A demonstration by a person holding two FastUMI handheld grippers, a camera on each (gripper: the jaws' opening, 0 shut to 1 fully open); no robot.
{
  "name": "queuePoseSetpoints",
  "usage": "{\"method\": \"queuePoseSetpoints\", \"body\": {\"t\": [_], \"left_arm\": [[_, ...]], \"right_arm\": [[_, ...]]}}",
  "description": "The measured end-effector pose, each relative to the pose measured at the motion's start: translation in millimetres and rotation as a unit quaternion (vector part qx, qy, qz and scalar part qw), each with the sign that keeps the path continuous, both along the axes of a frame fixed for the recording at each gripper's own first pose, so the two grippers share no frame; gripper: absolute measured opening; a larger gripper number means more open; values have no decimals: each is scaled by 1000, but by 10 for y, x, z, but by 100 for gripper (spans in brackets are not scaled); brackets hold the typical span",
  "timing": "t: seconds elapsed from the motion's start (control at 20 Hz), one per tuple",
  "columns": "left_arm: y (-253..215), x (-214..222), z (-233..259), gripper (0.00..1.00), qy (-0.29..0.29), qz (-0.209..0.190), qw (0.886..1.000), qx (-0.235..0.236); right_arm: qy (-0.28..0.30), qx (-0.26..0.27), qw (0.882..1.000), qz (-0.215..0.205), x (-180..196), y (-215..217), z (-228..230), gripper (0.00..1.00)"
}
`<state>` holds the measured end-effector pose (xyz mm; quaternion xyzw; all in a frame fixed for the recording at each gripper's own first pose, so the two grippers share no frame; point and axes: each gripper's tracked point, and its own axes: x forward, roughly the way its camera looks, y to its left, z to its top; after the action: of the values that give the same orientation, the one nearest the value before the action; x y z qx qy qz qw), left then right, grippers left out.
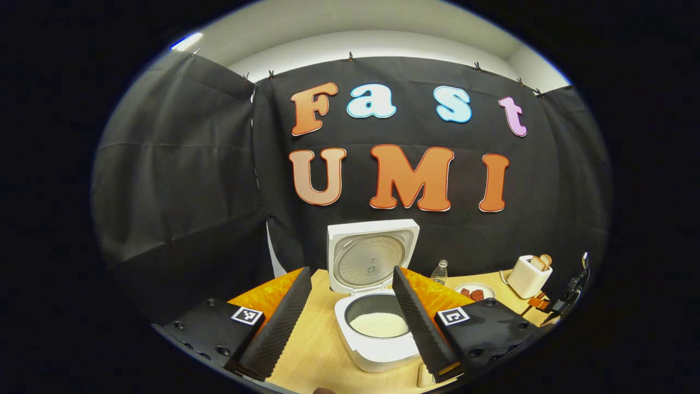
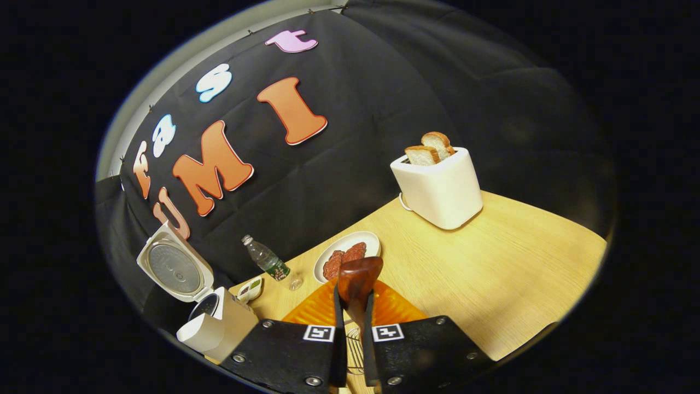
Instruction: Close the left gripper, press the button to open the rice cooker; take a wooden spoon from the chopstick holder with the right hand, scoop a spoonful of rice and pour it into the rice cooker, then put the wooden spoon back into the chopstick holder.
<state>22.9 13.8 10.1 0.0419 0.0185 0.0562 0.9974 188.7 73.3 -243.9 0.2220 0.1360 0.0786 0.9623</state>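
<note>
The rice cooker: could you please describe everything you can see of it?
The rice cooker is a white, rounded-square appliance standing on the wooden table. Its hinged lid stands fully open and upright, showing a round metallic inner plate. The dark inner pot holds white rice. Nothing touches it; the left gripper frames it, open.

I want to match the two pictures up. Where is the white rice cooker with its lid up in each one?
Left gripper view: the white rice cooker sits low in the middle, between that gripper's fingers, with rice in the pot.
Right gripper view: it is far down on the left, tilted.
Shared landmark: the white toaster with bread slices, on the right in both views.
</note>
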Motion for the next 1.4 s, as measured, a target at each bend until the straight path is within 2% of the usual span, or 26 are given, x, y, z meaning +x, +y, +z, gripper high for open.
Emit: {"method": "queuePoseSetpoints", "body": {"t": [0.2, 0.25, 0.3, 0.35, 0.4, 0.45, 0.5, 0.65, 0.8, 0.9, 1.0, 1.15, 1.4], "left_arm": [[-20, 43, -9, 100, 6, 3, 1000, -1], [-26, 48, -2, 100, 7, 3, 1000, -3], [-37, 51, 5, 100, 9, 3, 1000, -4], [-34, 57, 20, 100, 10, 4, 1000, -5], [-32, 64, 45, 100, 10, 5, 1000, -6], [-26, 70, 65, 100, 10, 6, 1000, -8], [-28, 82, 86, 100, 11, 6, 1000, -11], [-42, 189, 218, 100, 4, 2, 1000, -15], [-126, 412, 462, 100, -3, -17, 1000, 0], [-256, 627, 640, 100, -7, -38, 999, -8], [-374, 850, 757, 100, 2, -58, 998, -19], [-492, 1264, 1095, 100, -10, -68, 998, -15], [-595, 2075, 1310, 100, 6, -69, 997, -18]], "right_arm": [[2, -45, 999, -10, 13, -146, -25, 24], [2, -54, 998, -10, 0, -188, 5, 41], [2, -62, 998, -13, -7, -239, 50, 41], [-2, -73, 997, -19, -6, -295, 108, 70], [-4, -86, 996, -24, -8, -342, 157, 77], [-7, -103, 994, -31, -5, -400, 210, 91], [-12, -120, 992, -35, -9, -453, 282, 94], [-30, -169, 985, -32, -93, -510, 590, 95], [-50, -206, 977, -24, -192, -533, 866, 95], [-60, -222, 973, -25, -253, -572, 1049, 94], [-63, -218, 974, -26, -314, -568, 1183, 94], [-67, -195, 978, -28, -426, -517, 1328, 95], [-65, -194, 978, -43, -611, -598, 1406, 94]]}}
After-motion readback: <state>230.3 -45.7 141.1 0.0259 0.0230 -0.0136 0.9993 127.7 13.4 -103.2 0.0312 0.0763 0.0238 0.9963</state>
